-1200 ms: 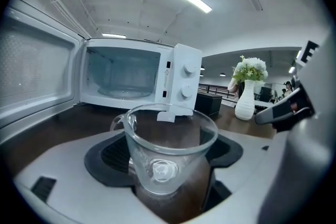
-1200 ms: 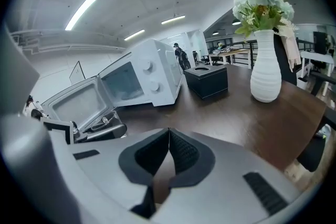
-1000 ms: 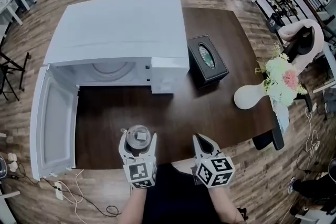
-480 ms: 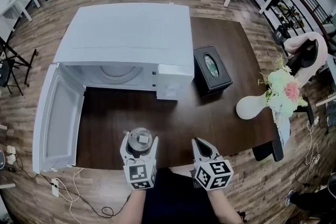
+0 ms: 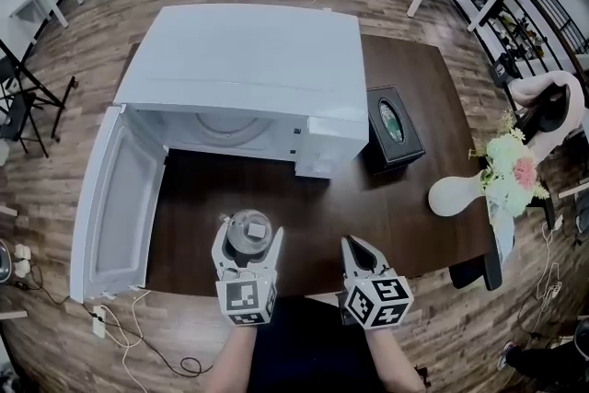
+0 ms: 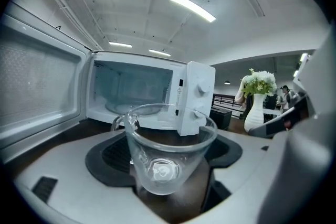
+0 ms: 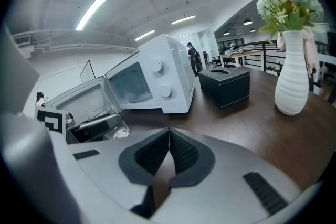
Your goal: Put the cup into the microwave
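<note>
A clear glass cup (image 6: 167, 152) with a handle on its left stands upright between the jaws of my left gripper (image 5: 247, 241), which is shut on it near the table's front edge. From above, the cup (image 5: 248, 230) shows as a round rim. The white microwave (image 5: 248, 78) stands behind it with its door (image 5: 115, 202) swung wide to the left; its cavity (image 6: 134, 92) holds a glass turntable. My right gripper (image 5: 359, 251) is beside the left one, shut and holding nothing; its pads (image 7: 181, 152) meet.
A black tissue box (image 5: 393, 126) sits right of the microwave. A white vase of flowers (image 5: 488, 184) stands at the table's right edge. The dark wooden table (image 5: 368, 207) has bare surface ahead of both grippers. Cables lie on the floor at left.
The view has shifted so the microwave and table sit further right and nearer. Both grippers hold about the same place, the left still shut on the cup.
</note>
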`<state>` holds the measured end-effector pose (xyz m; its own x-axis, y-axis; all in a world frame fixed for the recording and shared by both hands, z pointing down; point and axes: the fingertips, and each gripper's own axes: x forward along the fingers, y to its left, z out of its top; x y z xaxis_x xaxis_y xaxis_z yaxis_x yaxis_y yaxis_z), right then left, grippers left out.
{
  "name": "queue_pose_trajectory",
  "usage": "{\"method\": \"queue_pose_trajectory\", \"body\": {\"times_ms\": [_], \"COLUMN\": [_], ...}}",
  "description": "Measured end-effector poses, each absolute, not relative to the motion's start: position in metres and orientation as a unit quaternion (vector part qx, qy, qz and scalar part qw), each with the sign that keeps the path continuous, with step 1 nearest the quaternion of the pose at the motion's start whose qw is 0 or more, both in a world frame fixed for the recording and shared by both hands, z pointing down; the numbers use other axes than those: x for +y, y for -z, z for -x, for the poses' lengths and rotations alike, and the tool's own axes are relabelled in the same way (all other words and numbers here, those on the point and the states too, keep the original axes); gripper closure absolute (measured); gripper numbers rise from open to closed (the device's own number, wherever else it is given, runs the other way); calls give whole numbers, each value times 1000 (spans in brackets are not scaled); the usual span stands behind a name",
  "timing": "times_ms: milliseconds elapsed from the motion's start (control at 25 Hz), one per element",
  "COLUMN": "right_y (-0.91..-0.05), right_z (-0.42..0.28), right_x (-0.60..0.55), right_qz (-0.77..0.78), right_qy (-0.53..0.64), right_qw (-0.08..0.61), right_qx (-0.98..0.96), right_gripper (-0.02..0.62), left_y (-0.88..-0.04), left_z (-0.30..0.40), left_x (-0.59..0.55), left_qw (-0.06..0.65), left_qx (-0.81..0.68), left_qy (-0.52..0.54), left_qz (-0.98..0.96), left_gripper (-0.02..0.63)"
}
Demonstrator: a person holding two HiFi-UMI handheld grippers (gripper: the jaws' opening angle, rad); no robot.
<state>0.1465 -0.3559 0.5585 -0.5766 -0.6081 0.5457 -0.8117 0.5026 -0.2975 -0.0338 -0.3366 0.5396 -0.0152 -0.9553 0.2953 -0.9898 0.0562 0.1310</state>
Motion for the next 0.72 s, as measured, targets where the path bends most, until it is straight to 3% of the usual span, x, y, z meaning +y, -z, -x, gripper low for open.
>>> {"method": "queue_pose_trajectory", "body": {"times_ms": [720], "right_y": [-530], "right_z": [-47], "right_x": [-373], "right_qz": [-408], "right_qy": [-271], "right_qw": [164], "right_qx": [-856], "right_gripper": [601], "left_y": [-505], "left_z": [122], "left_x": [-369], "left_qw": [132], "left_qx": [-689], "left_qy": [-85], "left_qz": [-708], "left_gripper": [212]}}
